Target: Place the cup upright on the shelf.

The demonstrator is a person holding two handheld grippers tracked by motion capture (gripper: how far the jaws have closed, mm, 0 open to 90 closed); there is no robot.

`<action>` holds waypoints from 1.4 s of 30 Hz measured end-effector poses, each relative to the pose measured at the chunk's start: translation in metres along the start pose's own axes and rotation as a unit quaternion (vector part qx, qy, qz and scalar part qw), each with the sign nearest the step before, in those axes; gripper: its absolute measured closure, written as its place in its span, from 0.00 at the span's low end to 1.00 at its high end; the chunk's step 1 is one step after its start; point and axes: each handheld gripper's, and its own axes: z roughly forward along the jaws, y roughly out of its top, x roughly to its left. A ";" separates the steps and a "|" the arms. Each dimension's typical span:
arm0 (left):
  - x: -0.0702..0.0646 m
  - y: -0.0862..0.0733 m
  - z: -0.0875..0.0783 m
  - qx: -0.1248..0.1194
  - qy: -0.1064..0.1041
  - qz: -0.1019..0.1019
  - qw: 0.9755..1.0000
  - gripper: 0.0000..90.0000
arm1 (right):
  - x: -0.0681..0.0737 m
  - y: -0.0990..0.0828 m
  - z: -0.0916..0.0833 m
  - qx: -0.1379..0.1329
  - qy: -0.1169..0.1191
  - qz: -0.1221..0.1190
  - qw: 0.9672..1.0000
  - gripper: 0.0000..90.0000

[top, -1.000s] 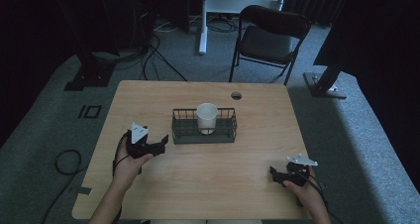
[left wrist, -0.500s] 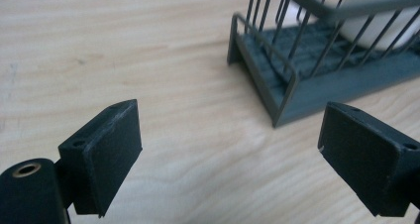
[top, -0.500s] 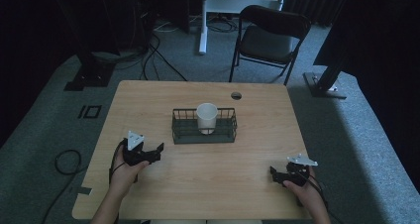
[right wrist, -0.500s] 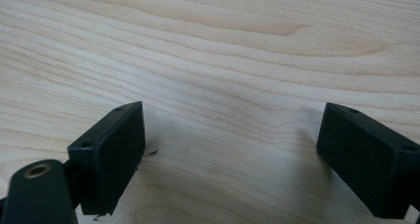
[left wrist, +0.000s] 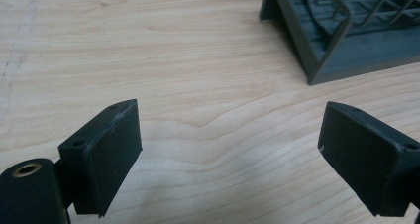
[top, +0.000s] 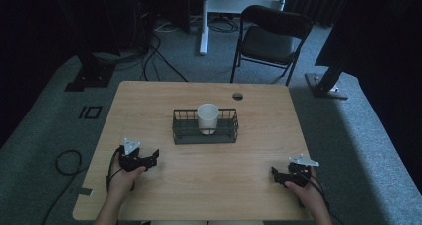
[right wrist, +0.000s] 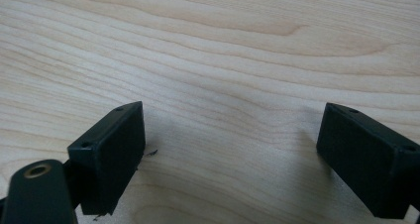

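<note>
— Hand-held gripper on the left (top: pixel 153 159): where is it, and how are its jaws?

— Low over the wooden surface (top: pixel 164 98), jaws apart, nothing between them. The right hand-held gripper (top: pixel 274 174) rests near the front right corner, jaws also apart and empty.

— And the wire basket (top: pixel 205 135)?

— Mid-surface, well beyond both; its corner appears in the left gripper view.

— The white cup (top: pixel 207 118)?

— Upright inside the basket.
</note>
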 end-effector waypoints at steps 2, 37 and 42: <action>0.002 -0.002 0.000 0.006 0.005 -0.004 1.000 0.11 | 0.000 0.000 0.000 0.000 0.000 0.000 1.000 0.12; 0.028 -0.018 -0.007 0.074 0.145 -0.077 0.984 0.11 | 0.000 0.000 0.000 0.000 0.000 0.000 1.000 0.12; 0.027 -0.017 -0.006 0.072 0.165 -0.096 0.979 0.11 | 0.000 0.000 0.000 0.000 0.000 0.000 1.000 0.12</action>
